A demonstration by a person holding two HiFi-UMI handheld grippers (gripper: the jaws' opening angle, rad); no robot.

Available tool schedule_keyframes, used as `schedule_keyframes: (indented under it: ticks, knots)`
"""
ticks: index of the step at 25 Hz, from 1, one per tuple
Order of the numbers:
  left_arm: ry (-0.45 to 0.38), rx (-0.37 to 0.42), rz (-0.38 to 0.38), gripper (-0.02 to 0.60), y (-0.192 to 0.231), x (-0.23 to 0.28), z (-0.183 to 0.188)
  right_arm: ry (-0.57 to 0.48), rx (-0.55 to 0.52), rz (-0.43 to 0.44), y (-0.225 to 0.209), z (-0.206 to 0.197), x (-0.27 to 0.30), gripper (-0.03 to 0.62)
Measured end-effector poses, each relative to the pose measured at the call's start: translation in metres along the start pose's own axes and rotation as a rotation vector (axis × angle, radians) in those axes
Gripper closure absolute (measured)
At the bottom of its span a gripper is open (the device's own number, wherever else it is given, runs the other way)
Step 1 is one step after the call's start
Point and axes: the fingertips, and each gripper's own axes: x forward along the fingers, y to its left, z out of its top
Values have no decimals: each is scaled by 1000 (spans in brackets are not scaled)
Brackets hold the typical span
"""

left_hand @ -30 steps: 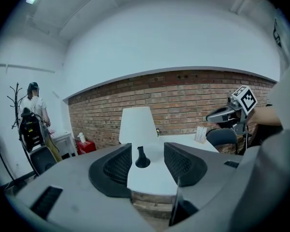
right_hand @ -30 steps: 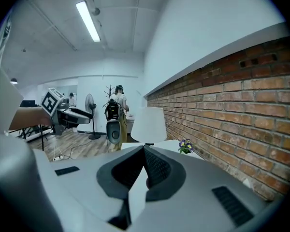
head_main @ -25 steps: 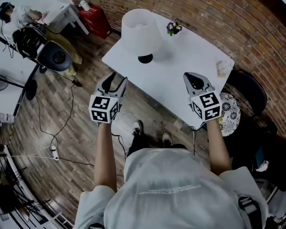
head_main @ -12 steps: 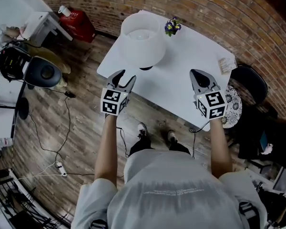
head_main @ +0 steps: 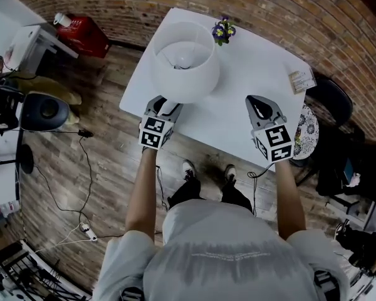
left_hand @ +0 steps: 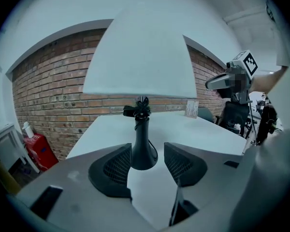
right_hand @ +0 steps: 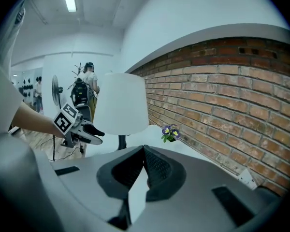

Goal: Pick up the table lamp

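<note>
The table lamp has a wide white shade [head_main: 185, 61] on a slim black stem, and it stands near the left end of the white table [head_main: 250, 74]. My left gripper [head_main: 166, 107] reaches under the shade. In the left gripper view it [left_hand: 147, 157] is open, with its two jaws on either side of the lamp's flared black base [left_hand: 144, 151]; I cannot tell whether they touch it. My right gripper [head_main: 261, 105] hovers over the table's near edge, well right of the lamp. Its jaws [right_hand: 144, 151] are shut with nothing in them. The shade [right_hand: 122, 108] shows ahead and to its left.
A small pot of purple flowers [head_main: 223, 31] stands at the table's far edge, and a small card [head_main: 299, 79] at its right end. A black chair [head_main: 329, 105] is to the right. A red container [head_main: 81, 33], an office chair [head_main: 44, 111] and floor cables lie left.
My left gripper has moved forward from beside the table's edge to under the shade, its jaws now around the lamp base. The right gripper has hardly moved.
</note>
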Motion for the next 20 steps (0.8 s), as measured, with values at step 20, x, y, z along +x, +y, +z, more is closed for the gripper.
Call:
schedule_keyframes:
  ticks: [20]
  knots:
    - [-150, 87, -77, 354, 6, 87, 13, 118, 29, -83, -23, -36, 17, 592]
